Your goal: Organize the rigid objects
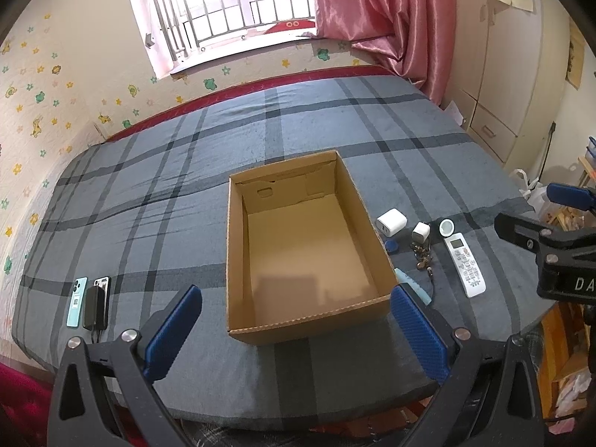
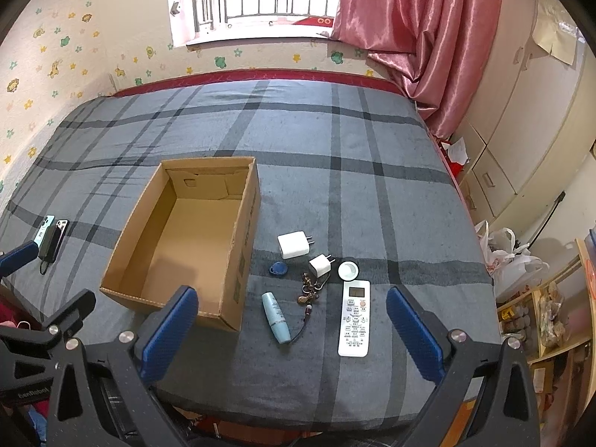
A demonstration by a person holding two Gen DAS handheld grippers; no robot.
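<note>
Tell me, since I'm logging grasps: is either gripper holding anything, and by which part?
Nothing is held: the left gripper and right gripper are both open above the bed.

an open brown cardboard box (image 1: 309, 249) sits upright and empty on a grey plaid bed, straight ahead of the left claw (image 1: 296, 339) and ahead-left of the right claw (image 2: 292, 329). ahead of the right claw, just right of the box, lie a large white charger (image 2: 293, 244), a smaller white charger (image 2: 320, 265), a blue key fob (image 2: 277, 269), a bunch of keys (image 2: 310, 292), a white round cap (image 2: 348, 270), a pale blue tube (image 2: 275, 316) lying flat, and a white remote control (image 2: 354, 318) face up. far to the left claw's left lie a teal phone (image 1: 76, 301) and a second phone (image 1: 101, 286) under a black power bank (image 1: 94, 307).
</note>
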